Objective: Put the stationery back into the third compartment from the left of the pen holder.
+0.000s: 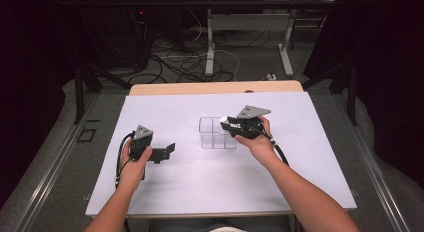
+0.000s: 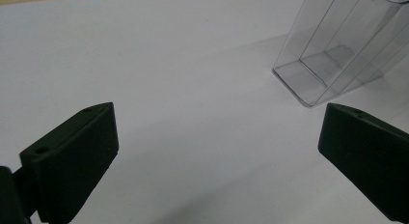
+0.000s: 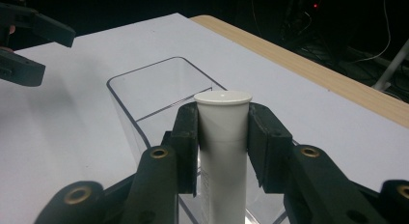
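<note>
The right gripper [image 3: 223,151], jaws clenched on an upright white plastic tube [image 3: 223,137], holds it over the clear plastic divided bin [image 1: 210,137], at three o'clock from the released left gripper [image 1: 167,151].

You have two grippers [image 1: 170,149] [image 1: 226,123], one white tube [image 3: 223,132], one clear two-compartment bin [image 1: 211,137], one surface [image 1: 200,182].

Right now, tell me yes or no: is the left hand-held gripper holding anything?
No, the left hand-held gripper has its jaws spread wide over bare white table, with the clear container lying apart from them.
</note>
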Available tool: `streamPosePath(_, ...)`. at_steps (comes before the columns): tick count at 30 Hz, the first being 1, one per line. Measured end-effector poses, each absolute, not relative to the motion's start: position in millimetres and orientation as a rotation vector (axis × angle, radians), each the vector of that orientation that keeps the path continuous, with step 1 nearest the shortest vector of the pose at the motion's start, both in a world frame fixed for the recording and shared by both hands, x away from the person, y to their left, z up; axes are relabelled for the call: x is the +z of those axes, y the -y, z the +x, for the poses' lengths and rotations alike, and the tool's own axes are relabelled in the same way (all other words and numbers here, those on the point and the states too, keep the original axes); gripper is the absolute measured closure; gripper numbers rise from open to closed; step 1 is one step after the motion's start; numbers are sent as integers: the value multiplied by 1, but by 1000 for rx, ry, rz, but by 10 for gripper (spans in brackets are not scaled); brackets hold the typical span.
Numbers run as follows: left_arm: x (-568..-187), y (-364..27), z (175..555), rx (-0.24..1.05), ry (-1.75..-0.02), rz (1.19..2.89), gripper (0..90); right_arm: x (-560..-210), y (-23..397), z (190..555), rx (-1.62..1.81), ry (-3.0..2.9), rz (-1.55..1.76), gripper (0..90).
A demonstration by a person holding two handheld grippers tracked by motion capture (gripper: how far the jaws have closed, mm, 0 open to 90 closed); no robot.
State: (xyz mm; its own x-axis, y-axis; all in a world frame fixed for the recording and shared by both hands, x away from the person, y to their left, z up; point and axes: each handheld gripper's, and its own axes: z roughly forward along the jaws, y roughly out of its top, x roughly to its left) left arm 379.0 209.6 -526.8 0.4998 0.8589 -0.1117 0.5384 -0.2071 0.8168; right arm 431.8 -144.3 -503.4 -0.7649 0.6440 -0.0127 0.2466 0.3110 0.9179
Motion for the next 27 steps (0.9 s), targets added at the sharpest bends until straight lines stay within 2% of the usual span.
streamPosePath(5, -527, -210, 379, 474, -1156, 1883, 4, -504, 147, 431, 1439, -2211, 795, 659)
streamPosePath(11, -527, -210, 379, 476, -1154, 1887, 4, -498, 150, 426, 1451, -2205, 768, 538)
streamPosePath(14, -527, -210, 379, 476, -1155, 1889, 4, -493, 151, 424, 1471, -2191, 758, 507)
streamPosePath(27, -526, -211, 379, 479, -1158, 1884, 4, -477, 167, 418, 1505, -2162, 844, 456)
